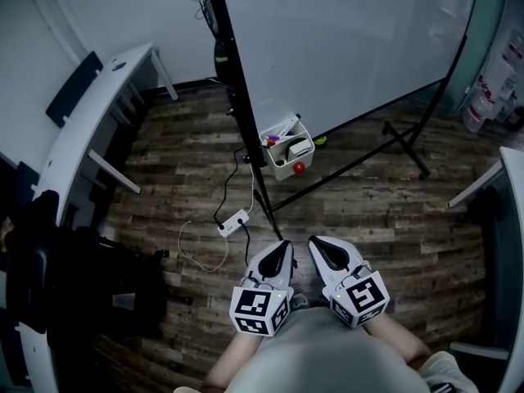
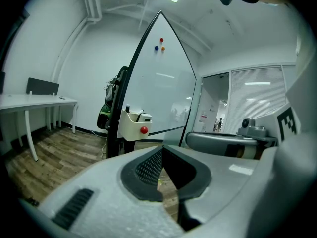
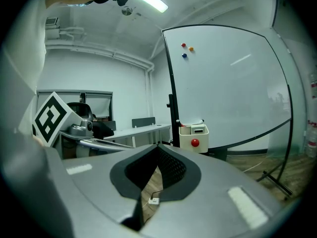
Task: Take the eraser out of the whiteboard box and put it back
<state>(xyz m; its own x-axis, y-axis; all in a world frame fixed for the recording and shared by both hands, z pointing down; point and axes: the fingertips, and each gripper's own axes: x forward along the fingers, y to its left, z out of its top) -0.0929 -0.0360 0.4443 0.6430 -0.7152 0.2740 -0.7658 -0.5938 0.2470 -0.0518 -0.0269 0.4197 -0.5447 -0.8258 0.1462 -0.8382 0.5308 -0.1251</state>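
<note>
A white whiteboard box (image 1: 283,165) hangs on the black stand of the whiteboard (image 1: 344,39), with a red knob on its front. The white eraser (image 1: 300,147) lies inside it beside some markers. Both grippers are held low and close to the person, well short of the box and pointing toward it. My left gripper (image 1: 284,246) is shut with nothing in it, and so is my right gripper (image 1: 313,242). From the left gripper view, the box (image 2: 132,125) sits beyond the shut gripper (image 2: 161,149). The right gripper view shows the box (image 3: 194,137) and eraser (image 3: 199,129) past the shut gripper (image 3: 158,147).
A power strip (image 1: 233,222) with a white cable lies on the wooden floor between me and the stand. The stand's black leg (image 1: 405,142) runs out to the right. A long white desk (image 1: 90,113) lines the left wall, with a black chair (image 1: 33,277) near it.
</note>
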